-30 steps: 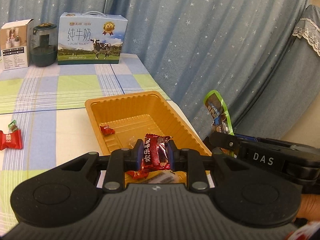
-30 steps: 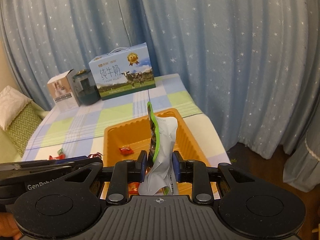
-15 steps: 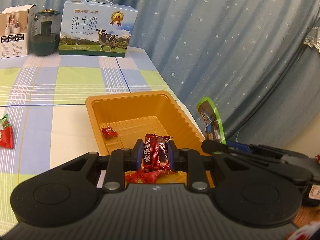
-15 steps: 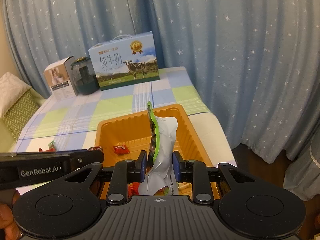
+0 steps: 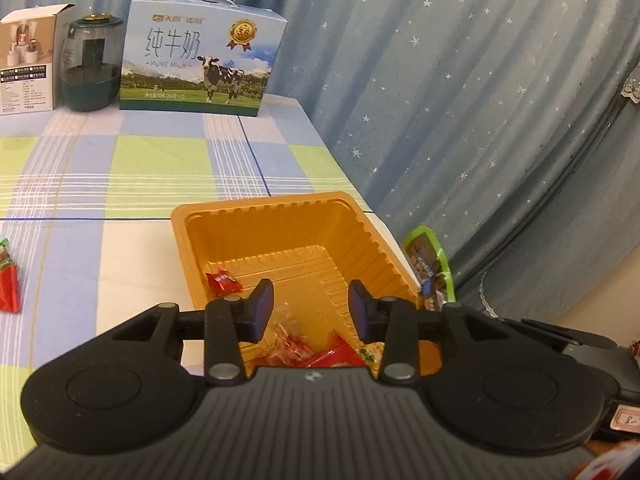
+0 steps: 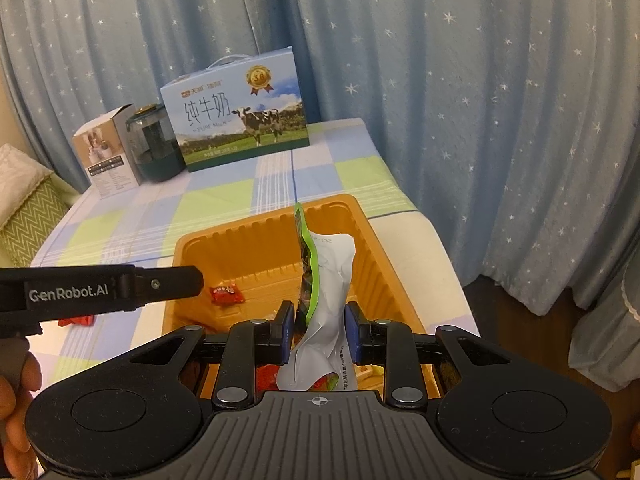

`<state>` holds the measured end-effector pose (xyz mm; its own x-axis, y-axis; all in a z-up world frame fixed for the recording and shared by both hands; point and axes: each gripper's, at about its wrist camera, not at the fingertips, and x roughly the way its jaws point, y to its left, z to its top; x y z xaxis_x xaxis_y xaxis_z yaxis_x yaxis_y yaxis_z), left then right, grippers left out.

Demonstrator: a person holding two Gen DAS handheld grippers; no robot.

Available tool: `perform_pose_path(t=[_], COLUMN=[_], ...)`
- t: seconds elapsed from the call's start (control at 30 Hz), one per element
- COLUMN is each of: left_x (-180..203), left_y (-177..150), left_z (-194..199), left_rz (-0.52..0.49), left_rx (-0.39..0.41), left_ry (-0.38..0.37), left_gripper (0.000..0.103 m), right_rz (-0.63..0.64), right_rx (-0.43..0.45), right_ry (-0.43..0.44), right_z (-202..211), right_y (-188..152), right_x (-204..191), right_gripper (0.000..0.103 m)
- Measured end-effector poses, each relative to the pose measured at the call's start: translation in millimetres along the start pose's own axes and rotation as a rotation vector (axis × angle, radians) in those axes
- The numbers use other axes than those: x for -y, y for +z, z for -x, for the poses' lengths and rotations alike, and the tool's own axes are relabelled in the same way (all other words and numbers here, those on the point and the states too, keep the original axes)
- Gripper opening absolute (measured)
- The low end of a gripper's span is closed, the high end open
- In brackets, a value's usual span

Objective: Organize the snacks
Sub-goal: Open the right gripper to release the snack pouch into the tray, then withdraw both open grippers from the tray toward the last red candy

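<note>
My left tool (image 5: pixel 310 310) just released its candy into the tray (image 5: pixel 256 216), lower centre of frame; jaws apart. Right tool (image 6: pixel 318 334) still grasps the pouch (image 6: pixel 326 280) above it, next in.

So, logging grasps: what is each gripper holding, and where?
Left gripper: nothing, fingers apart above the orange tray. Right gripper: the green-edged snack pouch, pinched near its lower middle.

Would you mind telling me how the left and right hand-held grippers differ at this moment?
The left hand-held gripper is open and holds nothing; the right hand-held gripper is shut on a green-edged snack pouch. The left shows only loose red candies in the tray beneath its gap, while the right's pouch stands upright between its fingers. Both hover over the near end of the orange tray.
</note>
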<state>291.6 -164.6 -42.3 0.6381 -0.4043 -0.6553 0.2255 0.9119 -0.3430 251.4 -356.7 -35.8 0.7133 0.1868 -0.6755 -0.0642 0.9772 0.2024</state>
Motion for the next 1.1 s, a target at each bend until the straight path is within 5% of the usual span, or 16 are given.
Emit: perform_pose_path(t=[0.87, 0.9, 1.0, 1.1], left_x=[-26, -27, -30, -32], left_y=[-16, -17, -18, -21], left_z=[20, 21, 23, 27], left_rz=[0.005, 0.005, 0.013, 0.015], left_rx=[-0.007, -0.006, -0.006, -0.005], left_ry=[0.070, 0.073, 0.079, 0.090], left_gripper=[0.037, 0.037, 0.042, 0.046], right_rz=[0.019, 0.012, -0.022, -0.032], right_rx=[0.015, 0.018, 0.032, 0.025], right_ry=[0.041, 0.051, 0.054, 0.054], right_z=[-15, -15, -12, -8], right_y=[11, 10, 10, 11], right_x=[-12, -11, -7, -6], right_gripper=[0.028, 0.031, 0.064, 0.064])
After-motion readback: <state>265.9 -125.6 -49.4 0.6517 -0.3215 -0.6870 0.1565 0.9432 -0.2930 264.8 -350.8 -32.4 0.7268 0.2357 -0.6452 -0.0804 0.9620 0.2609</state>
